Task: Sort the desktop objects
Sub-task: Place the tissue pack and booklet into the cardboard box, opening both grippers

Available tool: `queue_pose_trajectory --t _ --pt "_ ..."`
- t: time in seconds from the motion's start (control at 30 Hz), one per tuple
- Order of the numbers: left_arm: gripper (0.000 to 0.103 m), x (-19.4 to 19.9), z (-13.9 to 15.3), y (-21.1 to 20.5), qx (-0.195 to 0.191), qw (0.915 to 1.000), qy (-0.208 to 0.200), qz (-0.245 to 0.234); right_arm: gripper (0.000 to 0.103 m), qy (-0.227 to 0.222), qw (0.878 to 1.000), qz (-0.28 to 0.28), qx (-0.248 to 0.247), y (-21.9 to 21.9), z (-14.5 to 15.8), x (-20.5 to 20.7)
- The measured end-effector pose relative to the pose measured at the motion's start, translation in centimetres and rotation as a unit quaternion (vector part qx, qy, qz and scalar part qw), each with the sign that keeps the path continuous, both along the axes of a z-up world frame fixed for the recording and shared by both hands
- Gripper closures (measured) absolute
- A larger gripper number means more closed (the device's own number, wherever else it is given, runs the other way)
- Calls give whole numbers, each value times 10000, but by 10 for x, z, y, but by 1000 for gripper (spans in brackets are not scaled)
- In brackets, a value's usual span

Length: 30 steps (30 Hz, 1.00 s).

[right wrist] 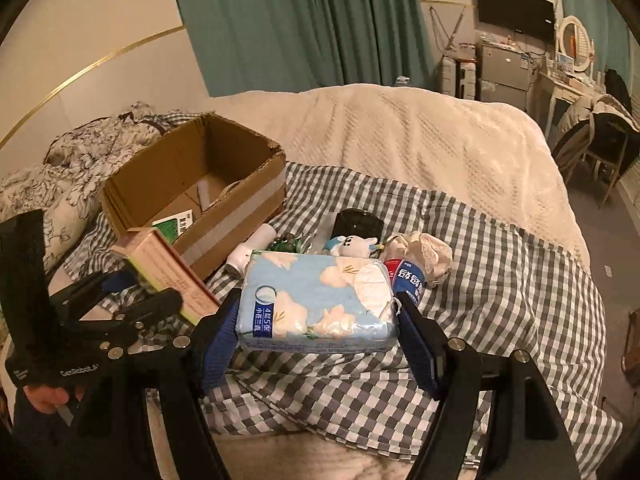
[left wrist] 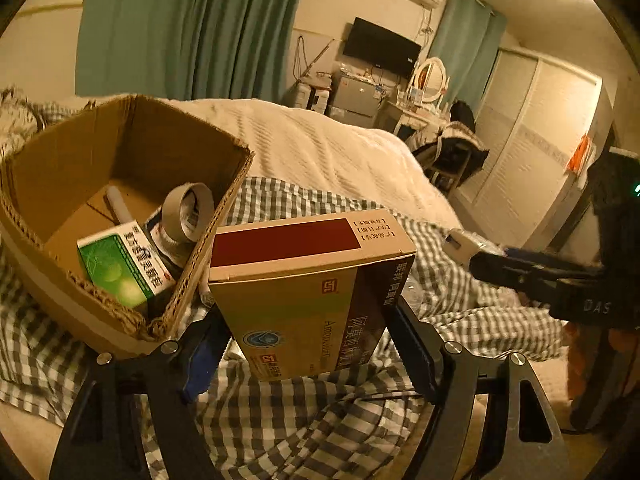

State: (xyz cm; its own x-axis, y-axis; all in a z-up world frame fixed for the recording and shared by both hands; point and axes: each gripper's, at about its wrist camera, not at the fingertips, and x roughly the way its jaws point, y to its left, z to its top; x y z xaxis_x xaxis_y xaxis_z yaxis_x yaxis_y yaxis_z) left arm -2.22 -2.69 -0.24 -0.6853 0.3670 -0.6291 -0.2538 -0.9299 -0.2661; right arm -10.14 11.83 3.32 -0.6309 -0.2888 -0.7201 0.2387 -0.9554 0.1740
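**Both jaws loaded over the checked bed sheet**

Over the checked sheet [right wrist: 500, 264] on the bed, my left gripper [left wrist: 308, 320] had its jaws clamped on a tan-and-maroon medicine carton [left wrist: 304, 280], one finger on each side face. The carton sat raised just beside the near corner of the open cardboard box [left wrist: 132, 184], which lay at about ten o'clock in the left wrist view. Inside that box I saw a green-and-white medicine box [left wrist: 120, 268] against the near wall, a grey tape roll [left wrist: 190, 212] leaning behind it, and a pale tube [left wrist: 118, 204] on the floor of the box.

My right gripper [right wrist: 318, 320] had its jaws closed on a blue tissue pack [right wrist: 316, 296] printed with pale flowers, the blue pads [right wrist: 218, 340] pressing its two short ends. In the right wrist view the loose pile lay on the sheet just beyond the pack, at twelve o'clock: a white plush toy [right wrist: 354, 245], a black object [right wrist: 357, 222], a small white bottle [right wrist: 250, 250], a crumpled cream cloth [right wrist: 424, 254], and a red-and-blue labelled bottle [right wrist: 408, 280] touching the pack's right end. The cardboard box stood at ten o'clock from there, with the left gripper and its carton at nine o'clock, just beside the box's taped front wall.
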Motion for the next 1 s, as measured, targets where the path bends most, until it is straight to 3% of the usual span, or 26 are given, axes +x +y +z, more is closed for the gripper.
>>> queue_pose_trajectory --t 0.2,0.33,0.47,0.53,0.67,0.8,0.87,0.9,1.0 --pt "25 -2 35 -20 155 9991 366 127 30 116 9998 109 -141 -18 19 -5" --pt "25 -13 69 -38 -161 9960 751 447 30 194 9981 453 -359 -51 41 -28" --pt "25 -34 86 -66 -605 9903 882 891 30 300 9958 747 -441 -92 58 -58" --pt "25 -44 83 -86 -754 9867 881 1144 30 228 9944 878 -541 -114 59 -77" --pt "25 -62 59 -117 -610 9867 637 1366 30 1 9922 1103 -588 -156 48 -114" --pt "23 -73 32 -127 -485 9899 551 1215 27 -239 9906 1153 -698 -184 26 -141" --pt "8 -73 27 -122 -552 9884 616 1272 14 -305 9891 1176 -827 -189 20 -146" --pt "2 -72 25 -122 -555 9879 633 1306 12 -257 9900 1095 -856 -189 19 -148" --pt "0 -72 22 -122 -467 9879 638 1338 11 -255 9906 1028 -864 -185 18 -149"
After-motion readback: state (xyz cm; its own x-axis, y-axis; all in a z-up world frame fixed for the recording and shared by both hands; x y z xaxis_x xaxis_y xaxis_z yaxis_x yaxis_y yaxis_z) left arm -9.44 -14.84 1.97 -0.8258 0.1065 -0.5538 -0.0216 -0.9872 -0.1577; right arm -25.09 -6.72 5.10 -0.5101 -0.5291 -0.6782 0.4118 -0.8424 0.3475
